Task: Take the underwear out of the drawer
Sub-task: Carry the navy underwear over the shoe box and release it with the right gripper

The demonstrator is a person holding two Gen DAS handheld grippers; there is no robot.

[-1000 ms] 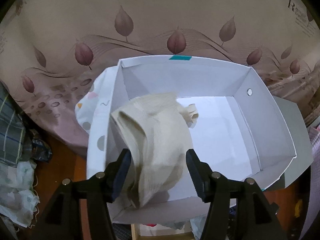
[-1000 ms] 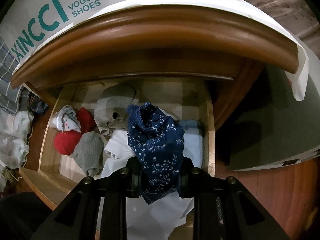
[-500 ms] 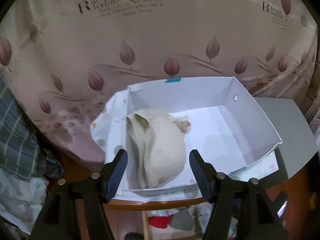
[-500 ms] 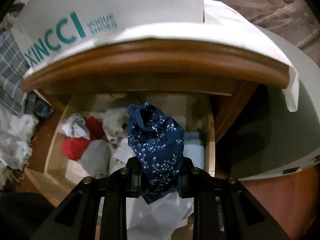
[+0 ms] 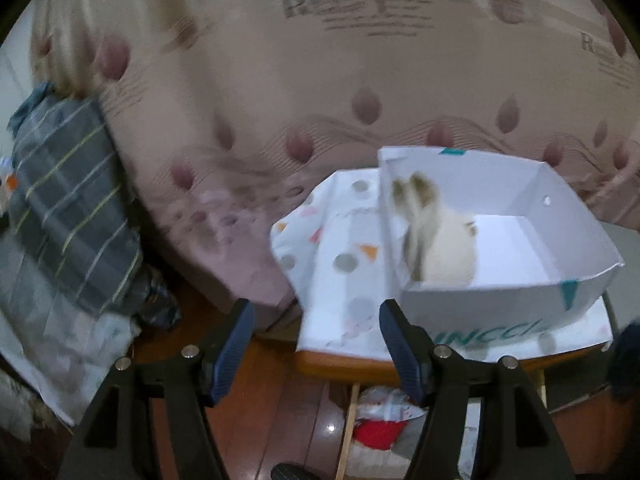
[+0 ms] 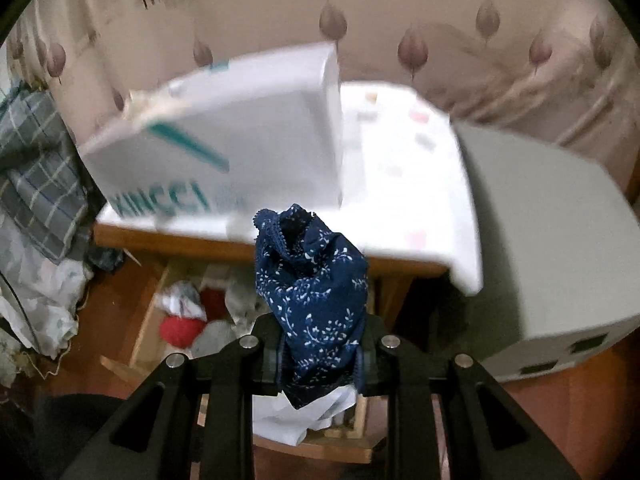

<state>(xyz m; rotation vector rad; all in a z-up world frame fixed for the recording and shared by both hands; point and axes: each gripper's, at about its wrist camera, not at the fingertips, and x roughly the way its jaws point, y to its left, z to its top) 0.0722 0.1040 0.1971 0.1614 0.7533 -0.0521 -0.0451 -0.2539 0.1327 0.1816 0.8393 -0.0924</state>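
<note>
Left gripper: jaws apart, nothing between them; blue-padded fingers low in the frame over bare wooden floor. Right gripper: jaws clamped on navy floral underwear, bunched upright at lower centre of the right wrist view, lace edge at the top of the bundle, dangling hem below the pads.

Cream underwear seen in left wrist view, centre right: lying inside white shoebox, against its left wall, blurred. Same garment's edge peeking over the box rim at upper left of right wrist view.

Shoebox noted in right wrist view at centre left, teal lettering on its front wall, standing on a white cloth with coloured shapes spread over a wooden cabinet top.

Open drawer at lower left of right wrist view, below the cabinet top and behind the navy bundle: red item, grey and white items beside it, white fabric nearest the camera. Kinds of garment not discernible.

Background: pink leaf-print bedcover across the top of both views; grey plaid fabric at left; grey box at right, beside the cabinet.
</note>
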